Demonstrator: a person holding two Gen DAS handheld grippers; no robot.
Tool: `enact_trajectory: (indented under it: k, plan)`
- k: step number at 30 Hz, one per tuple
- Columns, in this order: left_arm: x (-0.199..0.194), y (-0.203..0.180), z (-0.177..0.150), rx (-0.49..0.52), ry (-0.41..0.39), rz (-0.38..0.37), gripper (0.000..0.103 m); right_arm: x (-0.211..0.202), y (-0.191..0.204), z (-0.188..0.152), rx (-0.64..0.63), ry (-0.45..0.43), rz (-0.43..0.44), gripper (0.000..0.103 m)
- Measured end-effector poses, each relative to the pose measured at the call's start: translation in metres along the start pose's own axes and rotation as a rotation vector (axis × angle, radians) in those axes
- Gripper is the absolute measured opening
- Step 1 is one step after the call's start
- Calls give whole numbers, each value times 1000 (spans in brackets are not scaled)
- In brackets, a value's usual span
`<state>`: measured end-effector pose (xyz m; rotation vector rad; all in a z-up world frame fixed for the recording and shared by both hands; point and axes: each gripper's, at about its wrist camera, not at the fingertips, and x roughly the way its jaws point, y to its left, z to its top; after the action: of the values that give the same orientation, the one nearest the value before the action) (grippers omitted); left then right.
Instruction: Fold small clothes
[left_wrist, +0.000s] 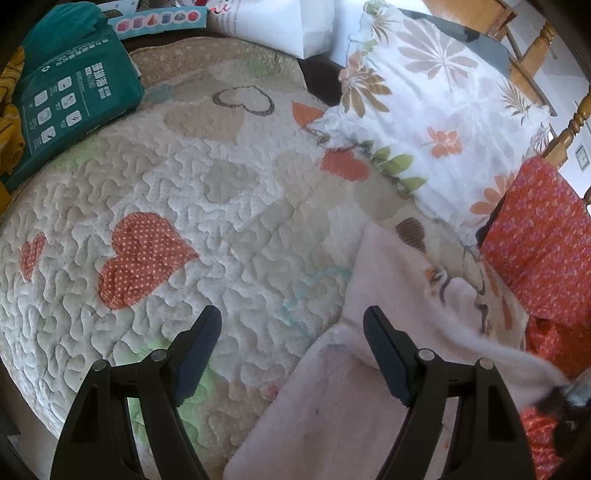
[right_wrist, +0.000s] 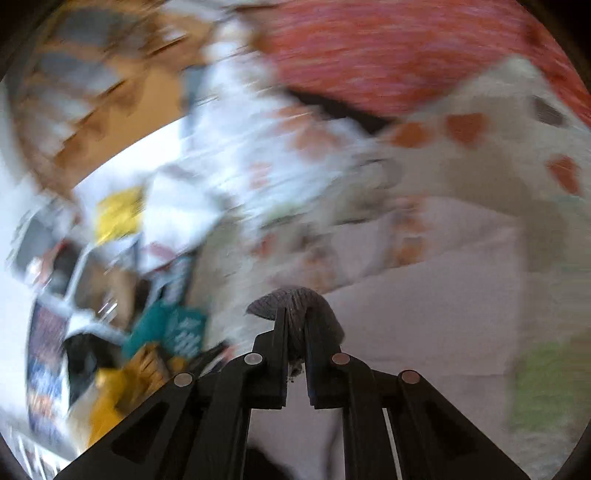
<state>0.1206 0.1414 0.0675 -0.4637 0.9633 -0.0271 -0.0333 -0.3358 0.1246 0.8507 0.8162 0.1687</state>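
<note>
A pale pink small garment (left_wrist: 369, 387) lies on the quilted heart-patterned bedspread (left_wrist: 184, 206) at the lower right of the left wrist view. My left gripper (left_wrist: 291, 325) is open above its left edge; one finger is over the quilt, the other over the pink cloth. In the blurred right wrist view, my right gripper (right_wrist: 295, 325) is shut on a bunched grey-pink fold of cloth (right_wrist: 295, 299), with the pink garment (right_wrist: 424, 314) spread beyond it.
A green package (left_wrist: 70, 96) lies at the far left. A floral pillow (left_wrist: 443, 110) and red flowered cloth (left_wrist: 543, 240) lie at the right. A wooden bed frame (left_wrist: 554, 140) stands behind. Boxes and yellow cloth (right_wrist: 107, 398) show at left in the right wrist view.
</note>
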Motion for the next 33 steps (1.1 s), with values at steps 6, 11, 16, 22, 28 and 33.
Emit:
enact_trajectory:
  k: [6,11,16,22,28,33]
  plan:
    - [6,-9,-2,44,18,11,78,28,-75,-8,-21,25,-524,21]
    - [18,-23,2,102,24,42,78,58,-32,-15,-157,28,-443,22]
    - [39,-39,-3,178,61,84,78,134,24,-23,-308,134,-356,25]
    - [50,-45,-11,239,126,97,78,184,2,-37,-261,163,-395,25]
    - [39,-27,-3,219,97,107,78,106,-52,-22,-162,18,-614,26]
    - [38,-4,-4,183,133,69,78,15,-84,-42,-68,-86,-614,45]
